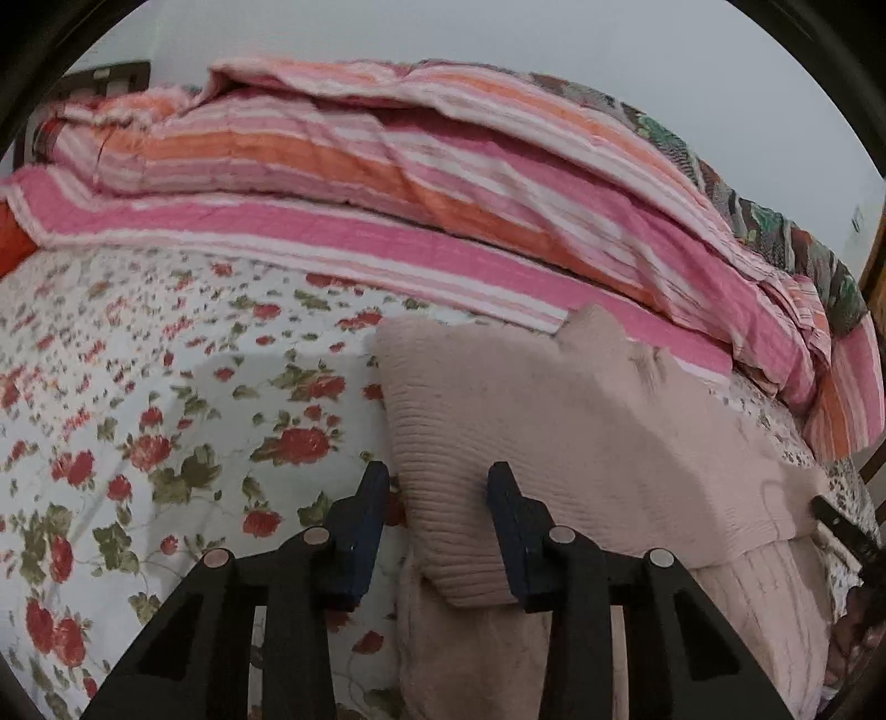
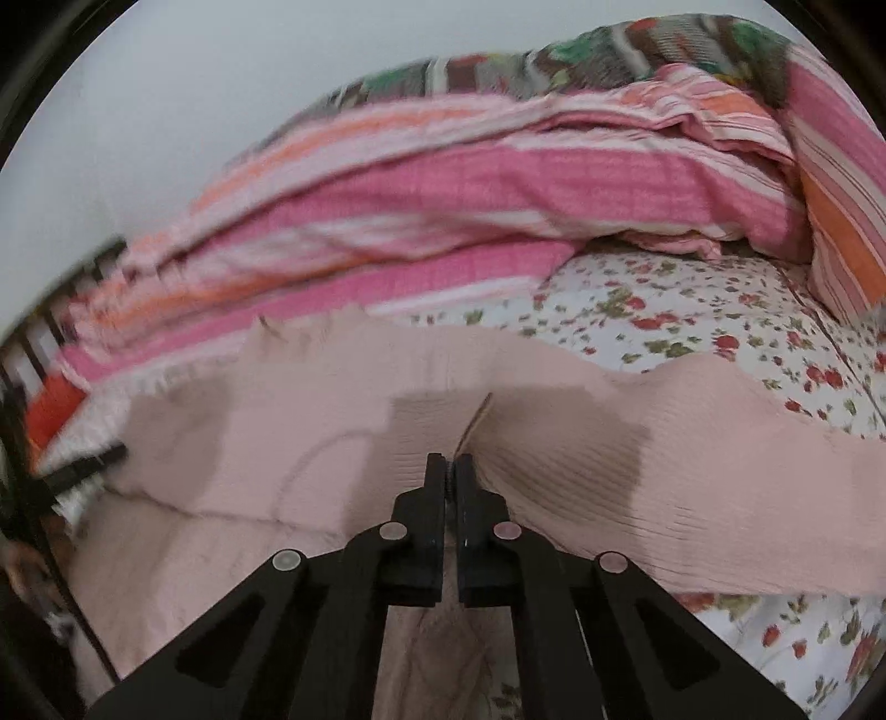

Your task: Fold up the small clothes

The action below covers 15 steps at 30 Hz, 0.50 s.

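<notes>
wall [image 1: 609, 50]: plain pale; bed: floral sheet [image 1: 138, 399]; striped pink quilt [image 1: 332, 166] heaped behind

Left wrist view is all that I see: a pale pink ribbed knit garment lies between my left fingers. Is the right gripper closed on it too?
Observer: Yes. The right gripper is shut, pinching a fold of the pale pink ribbed knit garment.
Operator: Where does the garment end on that side?
Observer: A long ribbed part, maybe a sleeve, runs to the right over the floral bedsheet.
</notes>
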Each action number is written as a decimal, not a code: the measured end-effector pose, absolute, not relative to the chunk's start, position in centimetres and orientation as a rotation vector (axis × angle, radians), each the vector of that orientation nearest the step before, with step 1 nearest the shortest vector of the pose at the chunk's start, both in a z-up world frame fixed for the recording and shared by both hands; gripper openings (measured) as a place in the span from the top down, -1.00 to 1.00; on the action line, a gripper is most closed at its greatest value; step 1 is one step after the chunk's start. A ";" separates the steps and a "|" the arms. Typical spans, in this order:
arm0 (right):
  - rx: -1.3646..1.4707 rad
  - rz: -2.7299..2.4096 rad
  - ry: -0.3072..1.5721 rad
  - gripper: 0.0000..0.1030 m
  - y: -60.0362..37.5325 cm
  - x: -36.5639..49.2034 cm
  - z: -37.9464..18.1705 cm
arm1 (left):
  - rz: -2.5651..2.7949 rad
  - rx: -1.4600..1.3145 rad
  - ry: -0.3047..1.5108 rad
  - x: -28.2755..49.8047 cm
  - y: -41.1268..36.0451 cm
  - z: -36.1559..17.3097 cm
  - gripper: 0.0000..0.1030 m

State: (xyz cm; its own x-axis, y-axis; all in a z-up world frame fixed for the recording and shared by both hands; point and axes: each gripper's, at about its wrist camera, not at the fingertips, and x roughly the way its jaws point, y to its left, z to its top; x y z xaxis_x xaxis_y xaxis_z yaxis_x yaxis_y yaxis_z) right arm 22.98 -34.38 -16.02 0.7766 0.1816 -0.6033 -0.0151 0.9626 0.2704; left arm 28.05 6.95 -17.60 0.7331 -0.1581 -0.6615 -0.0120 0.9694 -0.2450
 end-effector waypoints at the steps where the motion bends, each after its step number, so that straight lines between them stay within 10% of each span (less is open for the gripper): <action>1: 0.266 0.110 0.678 0.95 -34.5 23.0 -16.1 | -0.087 -0.236 0.731 27.8 6.9 -17.3 0.31; 10: 0.230 0.045 0.765 0.81 -34.6 22.6 -16.5 | -0.065 -0.155 0.736 28.0 5.3 -17.0 0.31; 15: 0.193 -0.103 0.668 -0.27 -38.7 18.1 -12.8 | -0.027 -0.103 0.755 28.1 4.4 -17.2 0.26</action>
State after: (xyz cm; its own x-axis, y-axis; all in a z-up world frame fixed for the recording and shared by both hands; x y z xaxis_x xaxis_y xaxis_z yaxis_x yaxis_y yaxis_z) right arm 18.09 -38.68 -12.75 0.7806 -0.0332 -0.6242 0.1569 0.9770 0.1443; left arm 28.10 4.37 -17.17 0.7285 -0.0617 -0.6823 -0.0123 0.9946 -0.1030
